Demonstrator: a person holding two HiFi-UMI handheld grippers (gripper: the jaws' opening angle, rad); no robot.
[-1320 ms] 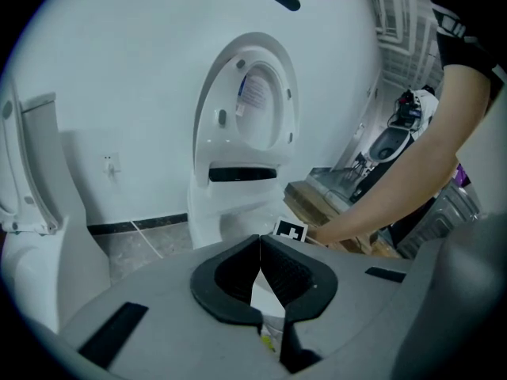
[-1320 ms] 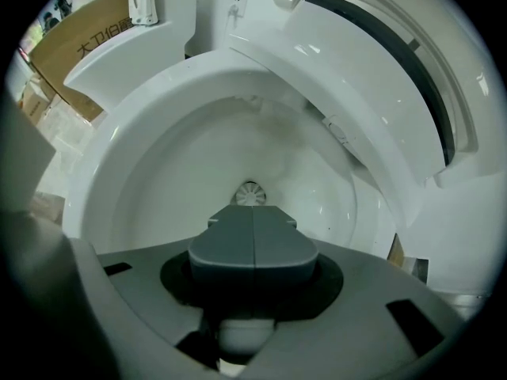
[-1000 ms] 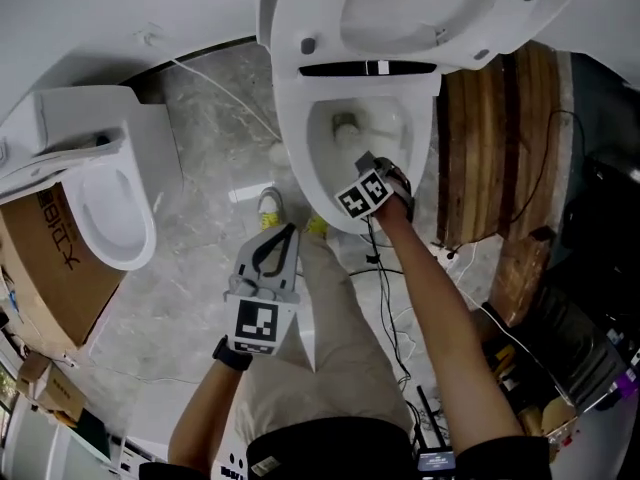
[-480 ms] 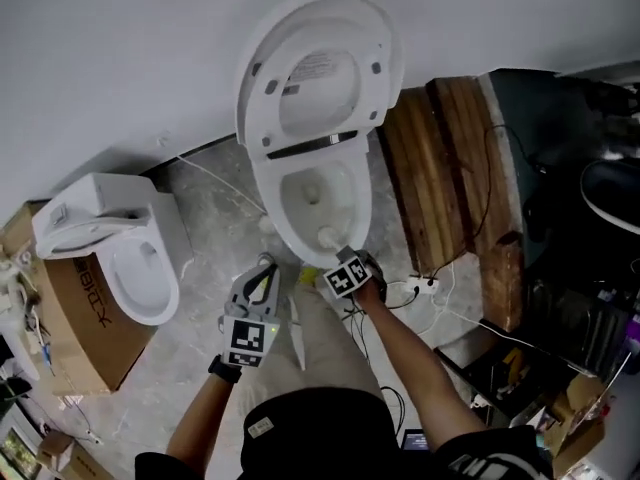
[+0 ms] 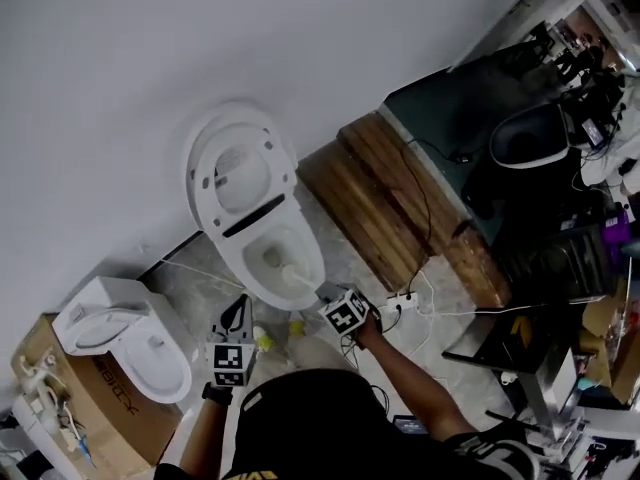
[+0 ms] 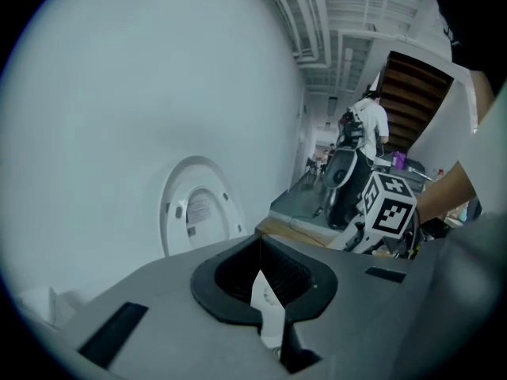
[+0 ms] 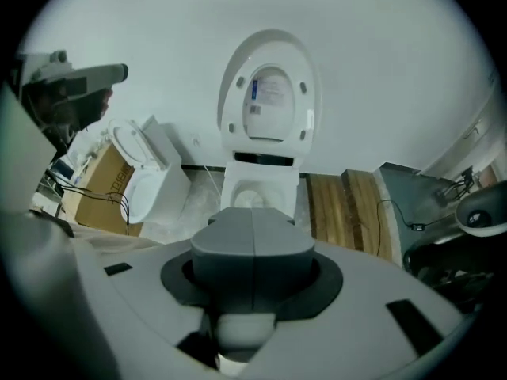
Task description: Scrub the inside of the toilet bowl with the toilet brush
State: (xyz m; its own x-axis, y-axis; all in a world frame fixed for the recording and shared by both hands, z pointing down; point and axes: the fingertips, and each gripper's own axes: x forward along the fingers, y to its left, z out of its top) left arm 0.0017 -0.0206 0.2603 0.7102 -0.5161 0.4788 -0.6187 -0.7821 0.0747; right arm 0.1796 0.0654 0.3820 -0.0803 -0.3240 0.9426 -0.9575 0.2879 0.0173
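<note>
The white toilet (image 5: 262,258) stands against the wall with its lid (image 5: 235,173) raised. My right gripper (image 5: 322,293) is just in front of the bowl's front rim, shut on the white toilet brush (image 5: 296,274), whose head lies at the front of the bowl. In the right gripper view the grey jaws (image 7: 253,248) are pressed together over the pale handle (image 7: 244,329), and the bowl (image 7: 252,199) lies straight ahead. My left gripper (image 5: 238,313) hangs left of the bowl, its jaws shut with nothing between them (image 6: 265,291), pointing at the wall and lid (image 6: 198,212).
A second white toilet (image 5: 130,353) and a cardboard box (image 5: 65,413) stand at the left. Wooden boards (image 5: 400,218) lie right of the toilet. A power strip with cables (image 5: 402,303), a laptop (image 5: 495,343) and a black chair (image 5: 525,138) are at the right.
The head view has pulled far back and now takes in the whole room. My right gripper and the brush drew back from inside the bowl to its front rim.
</note>
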